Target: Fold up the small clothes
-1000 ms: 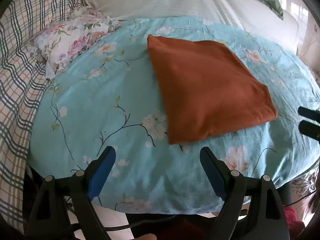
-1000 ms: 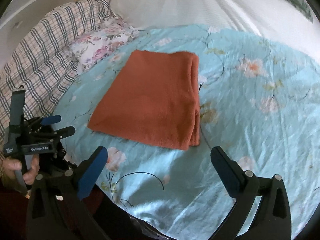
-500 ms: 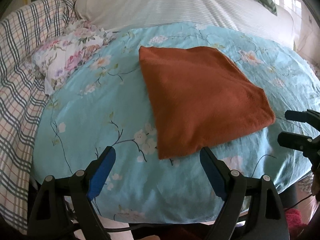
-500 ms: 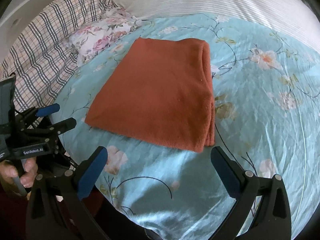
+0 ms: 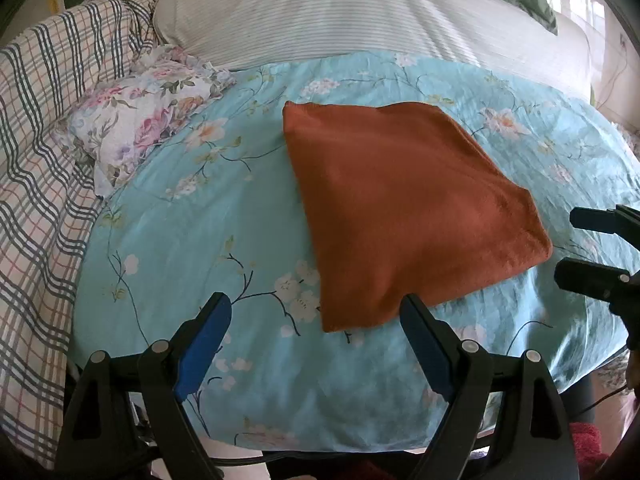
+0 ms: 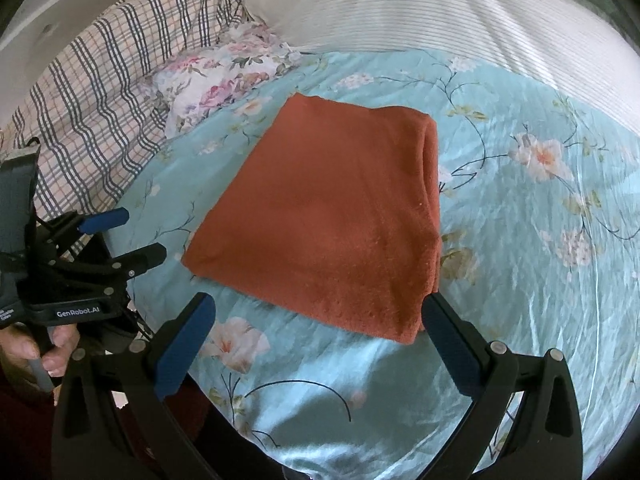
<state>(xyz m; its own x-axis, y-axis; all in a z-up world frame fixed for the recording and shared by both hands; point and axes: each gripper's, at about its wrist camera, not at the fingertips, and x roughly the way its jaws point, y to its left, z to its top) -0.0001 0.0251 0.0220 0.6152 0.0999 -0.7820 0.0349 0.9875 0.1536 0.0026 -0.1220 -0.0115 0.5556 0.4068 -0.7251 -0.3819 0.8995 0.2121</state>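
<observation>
A rust-orange cloth (image 5: pixel 400 208) lies folded into a flat rectangle on the light blue floral sheet (image 5: pixel 200 248); it also shows in the right wrist view (image 6: pixel 340 220), with its thick folded edge on the right. My left gripper (image 5: pixel 316 316) is open and empty, its right finger just at the cloth's near corner. My right gripper (image 6: pixel 320 320) is open and empty, spanning the cloth's near edge. Each gripper shows in the other's view: the right gripper (image 5: pixel 576 244) at the right edge, the left gripper (image 6: pixel 124 236) at the left.
A small floral fabric (image 5: pixel 140 120) lies at the sheet's far left corner. A plaid blanket (image 5: pixel 36 168) covers the left side. A white striped pillow (image 5: pixel 360 12) lies behind. The bed's near edge runs just under the grippers.
Both grippers have moved forward toward the cloth, which now sits closer between the fingers. The cloth itself has not moved.
</observation>
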